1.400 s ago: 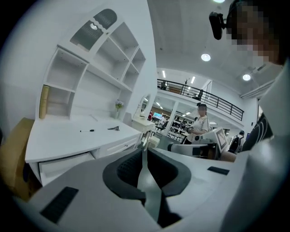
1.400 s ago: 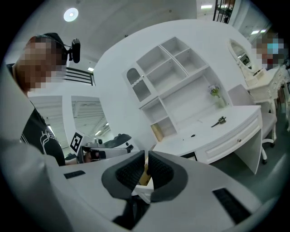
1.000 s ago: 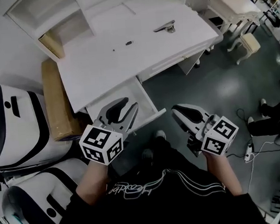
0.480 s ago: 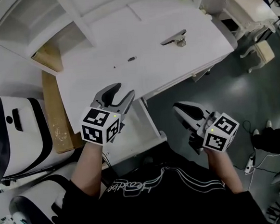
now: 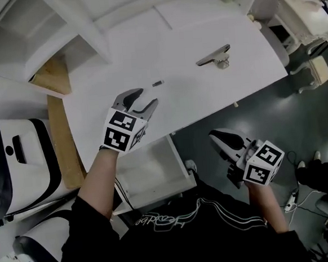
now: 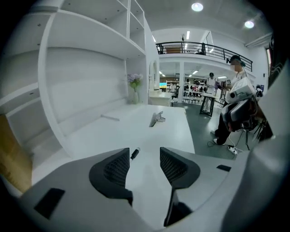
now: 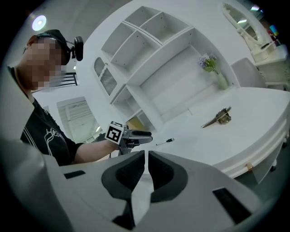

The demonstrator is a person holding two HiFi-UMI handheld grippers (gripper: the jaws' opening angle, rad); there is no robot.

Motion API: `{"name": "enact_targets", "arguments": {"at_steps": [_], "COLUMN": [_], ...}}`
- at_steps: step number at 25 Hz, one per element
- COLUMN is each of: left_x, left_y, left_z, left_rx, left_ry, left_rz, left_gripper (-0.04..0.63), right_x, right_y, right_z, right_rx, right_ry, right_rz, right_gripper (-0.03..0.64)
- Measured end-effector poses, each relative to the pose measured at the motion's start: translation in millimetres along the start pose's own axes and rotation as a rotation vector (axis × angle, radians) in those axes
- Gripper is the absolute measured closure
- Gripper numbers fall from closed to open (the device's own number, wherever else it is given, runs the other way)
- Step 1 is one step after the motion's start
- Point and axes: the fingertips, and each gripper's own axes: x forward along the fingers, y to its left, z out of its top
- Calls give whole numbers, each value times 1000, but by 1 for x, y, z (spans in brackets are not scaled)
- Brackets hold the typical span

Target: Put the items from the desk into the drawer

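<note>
Drawer (image 5: 150,171) open: head view only; gripper views show desk (image 6: 136,131) w/ clip (image 6: 156,118).

A wooden board (image 5: 58,136) sits at the left, beside two white-and-black machines (image 5: 19,161) at near left. A vase of flowers (image 6: 134,87) stands far back. At the right, a power strip (image 6: 230,148) lies on the floor near a person (image 6: 236,97).

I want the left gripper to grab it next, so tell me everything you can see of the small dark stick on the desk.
The small dark stick is short and thin, black along most of its length with a pale tip at one end, like a small pen; its material cannot be told. It lies flat on the white desk, alone, touched by nothing else. The left gripper is just short of it, fingers apart and empty.
</note>
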Motion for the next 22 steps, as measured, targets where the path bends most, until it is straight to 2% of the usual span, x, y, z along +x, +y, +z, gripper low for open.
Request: {"name": "enact_targets", "arguments": {"at_steps": [6,15,19,22], "left_x": [44,79,82,82], "left_y": [26,49,45,39], "left_z": [-23,-47,-49,-49], "left_rx": [82,70,44,17], "left_ry": [128,211,234,242], "left_rz": [-20,-8,-68,-107], "left_gripper": [383,391,452,513], "right_x": [6,2,-1,-1], "right_y": [-18,-38,-40,-39], "right_z": [-7,-14,-18,-23], "right_rx": [59,69,15,30], "right_ry": [19,34,65,65], "right_rz": [17,-6,-38,-39], "right_gripper": [563,563,563,563]}}
